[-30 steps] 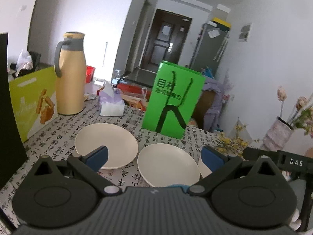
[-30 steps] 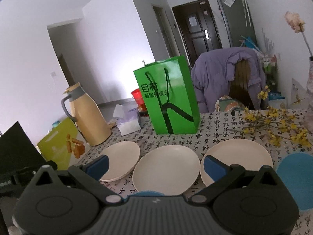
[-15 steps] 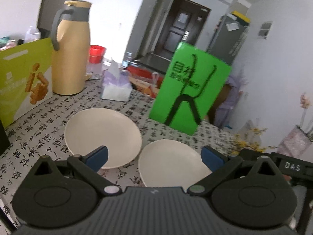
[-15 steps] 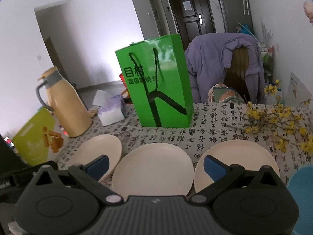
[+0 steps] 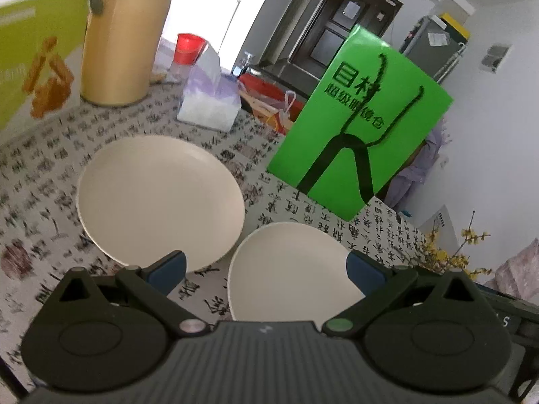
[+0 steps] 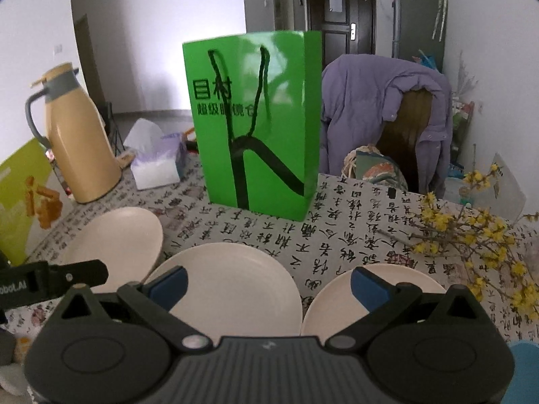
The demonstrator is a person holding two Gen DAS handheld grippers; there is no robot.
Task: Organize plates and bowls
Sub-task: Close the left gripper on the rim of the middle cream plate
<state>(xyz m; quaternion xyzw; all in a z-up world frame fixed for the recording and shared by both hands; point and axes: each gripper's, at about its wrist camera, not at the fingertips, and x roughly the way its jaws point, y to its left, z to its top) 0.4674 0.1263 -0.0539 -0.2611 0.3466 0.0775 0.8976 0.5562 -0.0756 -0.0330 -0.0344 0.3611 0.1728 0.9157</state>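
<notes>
Bright even daylight, soft shadows, strong fisheye bending and dark corners, left wrist view blurred at left edge

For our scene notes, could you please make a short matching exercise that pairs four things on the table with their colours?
Things:
1. paper bag
2. jug
3. middle plate
4. jacket

Colours:
A. cream
B. purple
C. bright green with black lettering
D. tan with a grey handle

Pairs: 1-C, 2-D, 3-A, 4-B. The jacket hangs over a chair behind the table, not on it. Both the left gripper and the right gripper are open and hold nothing.
</notes>
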